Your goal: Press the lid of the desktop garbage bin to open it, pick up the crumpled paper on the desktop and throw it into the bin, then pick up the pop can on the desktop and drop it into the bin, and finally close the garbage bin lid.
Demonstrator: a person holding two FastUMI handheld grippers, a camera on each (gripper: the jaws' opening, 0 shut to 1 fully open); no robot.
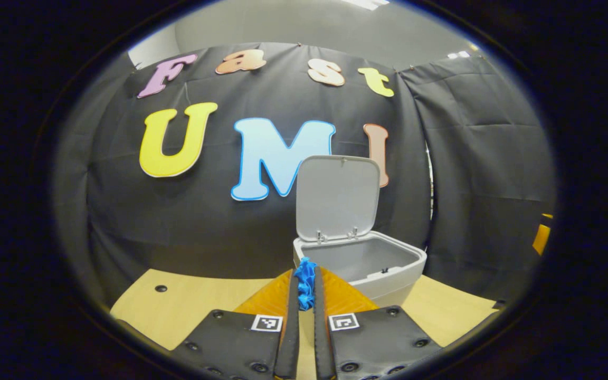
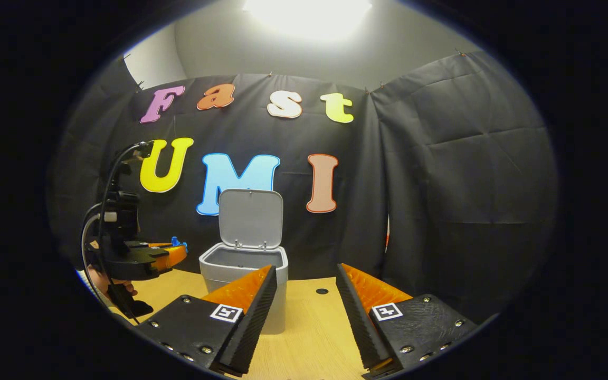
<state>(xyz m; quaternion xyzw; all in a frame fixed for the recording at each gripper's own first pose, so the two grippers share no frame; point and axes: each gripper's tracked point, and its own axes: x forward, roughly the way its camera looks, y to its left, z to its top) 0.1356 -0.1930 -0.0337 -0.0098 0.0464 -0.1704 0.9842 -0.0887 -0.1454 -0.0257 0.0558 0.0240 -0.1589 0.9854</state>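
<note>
Paper: we see it blue and crumpled, pinched in our left gripper.
Bin: grey, lid upright.
Right gripper: spread wide, holding nothing.

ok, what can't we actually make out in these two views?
- Bin floor: left gripper view, hidden by its front wall; contents unknown.
- Blue paper: mostly hidden between the left gripper's fingers.
- Bin base: right gripper view, hidden behind the open right gripper's finger.

Matt plastic bin — smooth wooden tabletop
</note>
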